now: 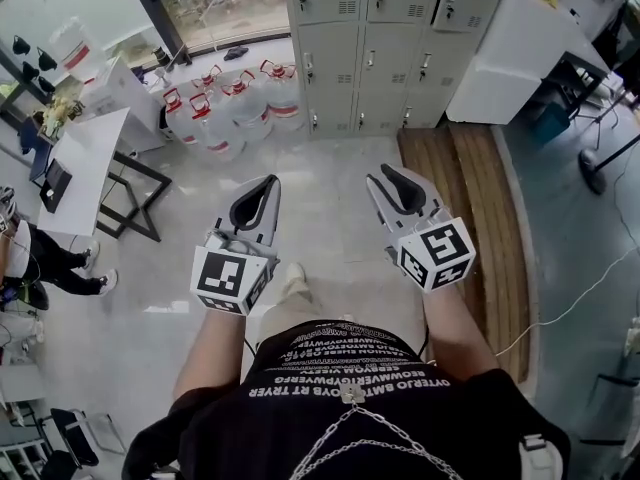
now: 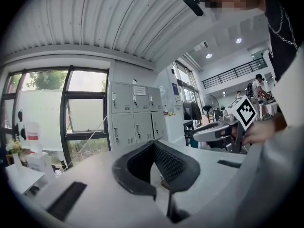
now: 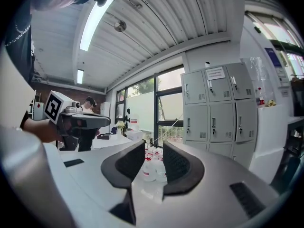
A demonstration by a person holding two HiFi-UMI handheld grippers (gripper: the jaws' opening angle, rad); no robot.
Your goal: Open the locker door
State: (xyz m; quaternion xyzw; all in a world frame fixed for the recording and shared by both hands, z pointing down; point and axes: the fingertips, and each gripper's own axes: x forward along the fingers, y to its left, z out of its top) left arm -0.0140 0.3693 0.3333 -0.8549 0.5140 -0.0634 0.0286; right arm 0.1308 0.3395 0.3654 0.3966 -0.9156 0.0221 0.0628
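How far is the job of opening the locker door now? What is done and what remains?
Done: nothing yet; every door of the lockers looks shut. In hand: the left gripper, jaws together, and the right gripper, jaws apart, are both empty and point toward the lockers from across the floor. Left: approach, grip one door and pull it open.

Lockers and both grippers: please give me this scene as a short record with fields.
target: lockers, ahead of the person, doors seem shut
left hand: left gripper shut, empty
right hand: right gripper open, nothing between its jaws
contact: neither gripper touches the lockers
nearby: jugs to the left of the lockers in the head view
task: no door open yet
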